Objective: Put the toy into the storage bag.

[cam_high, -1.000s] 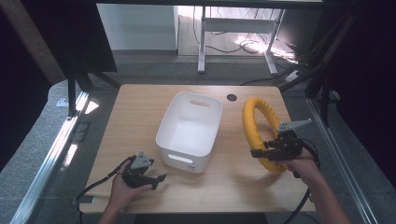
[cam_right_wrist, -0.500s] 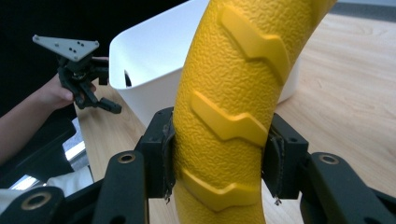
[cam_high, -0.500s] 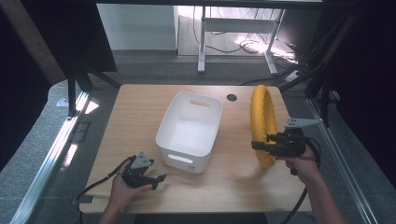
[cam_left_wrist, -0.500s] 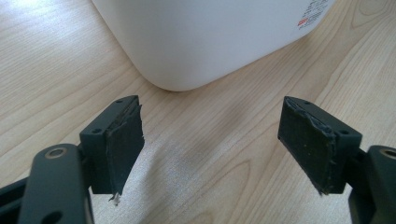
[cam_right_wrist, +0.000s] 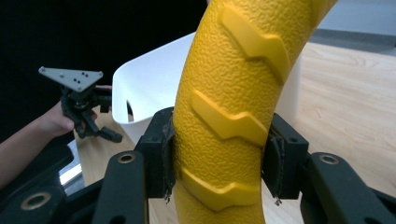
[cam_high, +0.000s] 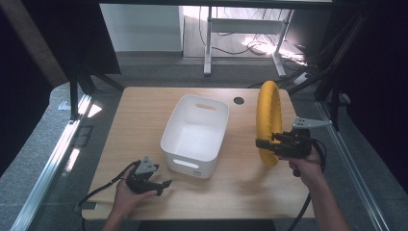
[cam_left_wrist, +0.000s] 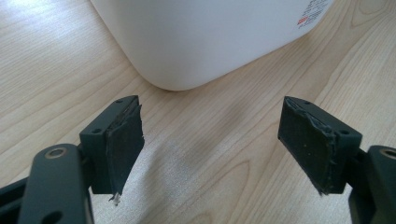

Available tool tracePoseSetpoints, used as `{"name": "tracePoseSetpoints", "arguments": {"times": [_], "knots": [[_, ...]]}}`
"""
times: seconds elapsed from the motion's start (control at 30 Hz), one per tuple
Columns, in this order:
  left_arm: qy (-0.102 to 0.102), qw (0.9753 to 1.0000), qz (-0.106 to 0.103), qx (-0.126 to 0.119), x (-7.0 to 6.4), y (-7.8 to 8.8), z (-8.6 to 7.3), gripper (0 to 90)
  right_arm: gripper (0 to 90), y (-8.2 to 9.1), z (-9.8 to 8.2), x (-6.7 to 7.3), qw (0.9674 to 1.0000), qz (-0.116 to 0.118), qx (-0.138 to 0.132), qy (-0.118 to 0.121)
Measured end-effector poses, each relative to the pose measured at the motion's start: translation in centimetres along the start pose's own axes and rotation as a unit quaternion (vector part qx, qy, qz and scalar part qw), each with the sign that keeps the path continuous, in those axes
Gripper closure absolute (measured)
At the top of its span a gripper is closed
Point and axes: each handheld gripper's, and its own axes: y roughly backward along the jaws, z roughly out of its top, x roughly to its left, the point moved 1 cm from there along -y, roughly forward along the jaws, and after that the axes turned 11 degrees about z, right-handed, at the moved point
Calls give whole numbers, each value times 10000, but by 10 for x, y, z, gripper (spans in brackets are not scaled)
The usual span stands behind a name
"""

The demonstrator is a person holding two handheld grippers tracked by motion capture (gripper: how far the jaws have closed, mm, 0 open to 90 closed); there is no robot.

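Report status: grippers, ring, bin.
Right gripper shut on yellow ring, ring upright. Left gripper open on table. White bin between them.

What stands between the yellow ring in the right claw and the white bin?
Nothing visible does. The right claw is shut on the yellow ring, held upright beside the white bin, with bare table between them. The left claw rests open in front of the bin.

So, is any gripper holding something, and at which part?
The right gripper clamps the yellow ring at its lower rim. The left gripper holds nothing.
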Motion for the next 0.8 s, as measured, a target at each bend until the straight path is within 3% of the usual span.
{"name": "tracePoseSetpoints", "arguments": {"times": [0.3,0.4,0.53,0.63,0.8], "knots": [[22,9999,-81,-62,1,2,1,221,518,-10,7,7,9988,-283,-389,38],[25,9999,-119,-112,2,3,1,221,518,-15,8,12,9963,-471,-712,20],[57,9998,-115,-131,3,3,2,221,518,-21,10,19,9949,-631,-780,129],[59,9998,-96,-132,4,3,2,221,518,-30,9,26,9914,-879,-928,292],[56,9999,-74,-120,3,3,2,221,517,-38,7,36,9868,-1093,-1090,483]]}}
